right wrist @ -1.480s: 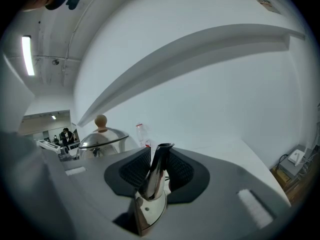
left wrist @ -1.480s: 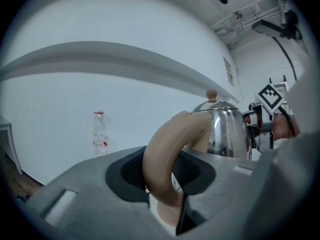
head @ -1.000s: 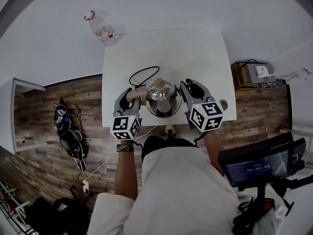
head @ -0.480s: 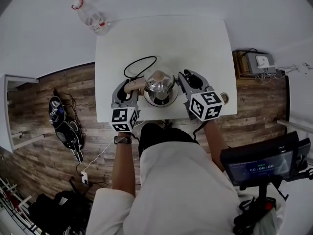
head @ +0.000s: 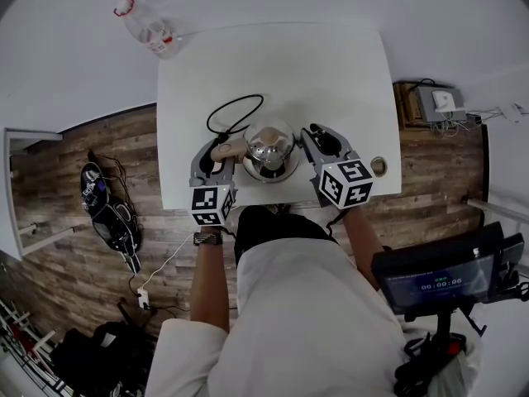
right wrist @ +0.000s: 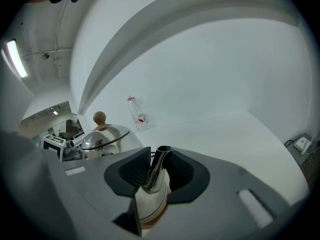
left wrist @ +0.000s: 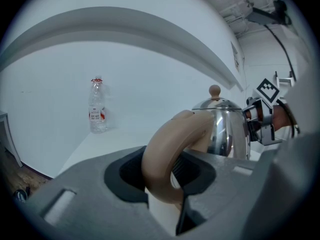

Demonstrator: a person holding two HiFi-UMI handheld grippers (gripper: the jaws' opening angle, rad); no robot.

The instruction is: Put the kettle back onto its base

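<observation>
A polished steel kettle [head: 269, 145] with a beige knob [left wrist: 214, 90] hangs low over the white table [head: 331, 73], held from both sides. My left gripper [head: 216, 150] is shut on its curved beige handle [left wrist: 170, 149], which fills the gap between the dark pads [left wrist: 125, 174]. On the other side, my right gripper [head: 319, 139] is shut on the steel spout [right wrist: 158, 169]. The kettle body [right wrist: 107, 136] hides its base. A black cord [head: 231, 114] loops on the table just behind the kettle.
A clear plastic bottle [head: 147, 30] with a red label stands by the table's far left corner. A small round object [head: 378, 166] sits near the right front edge. A side cabinet with devices [head: 430, 122] is to the right, and a screen [head: 438, 279] by my right side.
Both grippers have sunk toward the table with the kettle between them. The kettle looks smaller and lower in the head view. Both grips are unchanged.
</observation>
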